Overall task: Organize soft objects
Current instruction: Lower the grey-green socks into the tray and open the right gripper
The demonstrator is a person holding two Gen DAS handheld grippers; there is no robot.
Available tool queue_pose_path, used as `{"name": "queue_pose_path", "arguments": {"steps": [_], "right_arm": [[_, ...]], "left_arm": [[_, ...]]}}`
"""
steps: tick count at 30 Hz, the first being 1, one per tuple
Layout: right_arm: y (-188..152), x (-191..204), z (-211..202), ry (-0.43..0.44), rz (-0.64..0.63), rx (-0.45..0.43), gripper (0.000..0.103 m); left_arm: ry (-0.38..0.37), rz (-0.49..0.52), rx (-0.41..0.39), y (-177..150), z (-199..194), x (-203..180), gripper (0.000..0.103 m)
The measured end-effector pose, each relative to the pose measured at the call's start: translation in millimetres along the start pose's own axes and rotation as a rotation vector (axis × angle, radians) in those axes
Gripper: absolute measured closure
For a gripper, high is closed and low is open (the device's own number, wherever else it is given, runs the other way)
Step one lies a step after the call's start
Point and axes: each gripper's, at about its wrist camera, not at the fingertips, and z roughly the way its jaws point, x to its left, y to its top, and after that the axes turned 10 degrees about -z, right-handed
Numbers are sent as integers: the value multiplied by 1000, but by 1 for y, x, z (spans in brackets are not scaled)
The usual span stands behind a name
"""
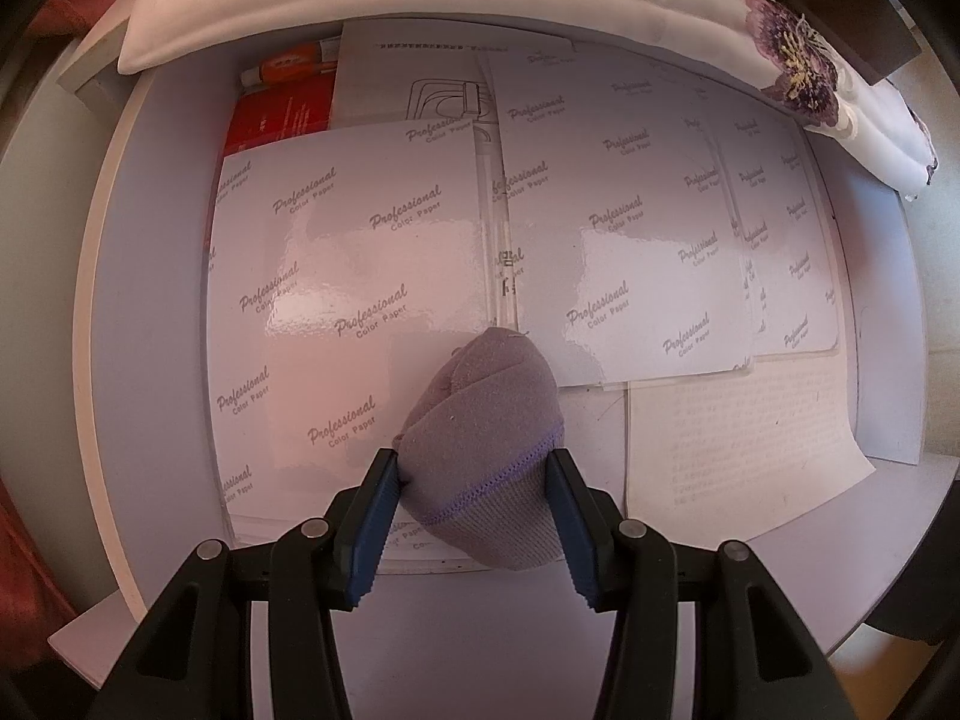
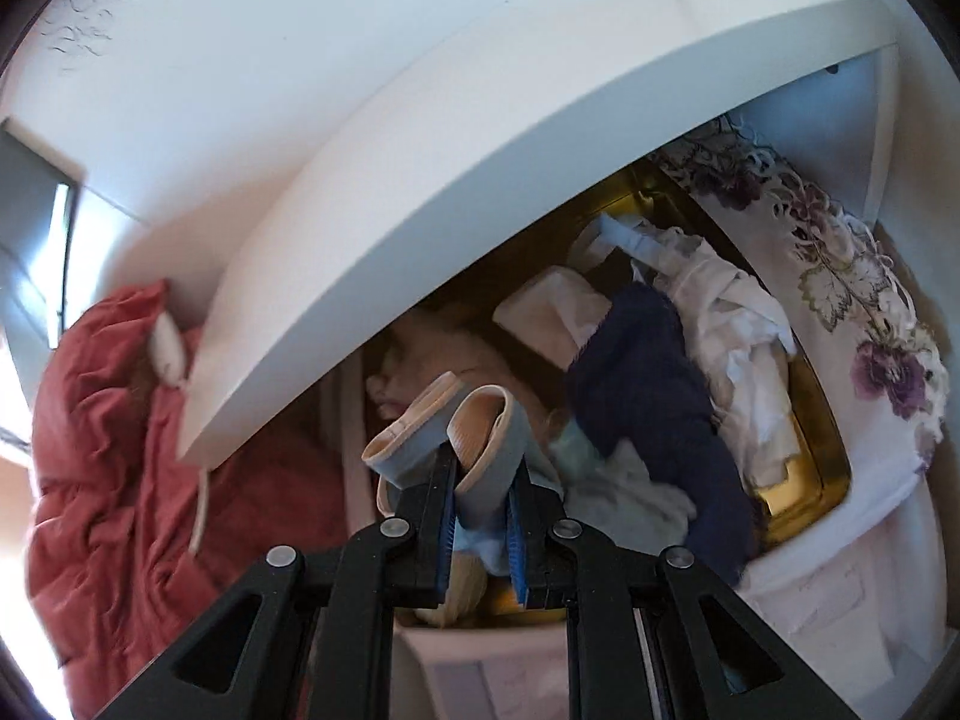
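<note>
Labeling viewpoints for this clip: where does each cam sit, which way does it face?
Left wrist: on left gripper, facing down onto printed paper sheets; shows its fingers clamping a purple sock.
Right wrist: on right gripper, angled down into a gold box of clothes; shows fingers shut on a light-blue sock.
Shared: floral-embroidered white cloth.

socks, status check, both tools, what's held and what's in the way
Left tool shut on rolled purple sock, over glossy paper sheets. Right tool shut on pale blue socks. White shelf edge overhangs the sock box.
</note>
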Motion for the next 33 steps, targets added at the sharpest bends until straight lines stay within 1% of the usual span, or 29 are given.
{"name": "queue_pose_path", "arguments": {"steps": [2, 4, 7, 10, 12, 13, 14, 17, 19, 25, 26, 28, 30, 33], "right_arm": [[2, -2, 11, -40, -4, 3, 88], [3, -4, 24, -91, -27, 26, 88], [0, -12, 38, -130, -45, 54, 88], [1, -14, 41, -121, -67, 59, 87], [3, -14, 39, -112, -87, 63, 82], [5, -14, 38, -103, -93, 62, 77], [6, -13, 34, -97, -101, 59, 70], [6, -12, 24, -85, -135, 52, 59], [5, -14, 17, -81, -153, 52, 55], [-10, -20, -7, -74, -188, 46, 53], [-14, -21, -11, -73, -196, 46, 51], [-23, -26, -19, -69, -212, 49, 49], [-32, -30, -25, -68, -232, 51, 48], [-49, -38, -36, -86, -276, 71, 46]], "left_arm": [[-1, -3, 1, 0, 1, 1, 53], [-3, -5, 3, 1, 0, 2, 53], [-5, -10, 4, 2, 1, 2, 53], [-4, -8, 4, 3, 1, 2, 53], [-2, -8, 3, 3, 1, 2, 53], [0, -6, 2, 3, 1, 2, 53], [0, -5, 1, 3, 1, 2, 53], [1, -5, 0, 2, 1, 2, 53], [2, -3, -1, 2, 1, 2, 53], [2, 1, -3, 2, 0, 2, 53], [2, 1, -3, 2, 0, 2, 53], [0, 2, -4, 2, 0, 1, 53], [0, 3, -5, 2, 0, 1, 53], [0, 3, -5, 2, 0, 2, 53]]}}
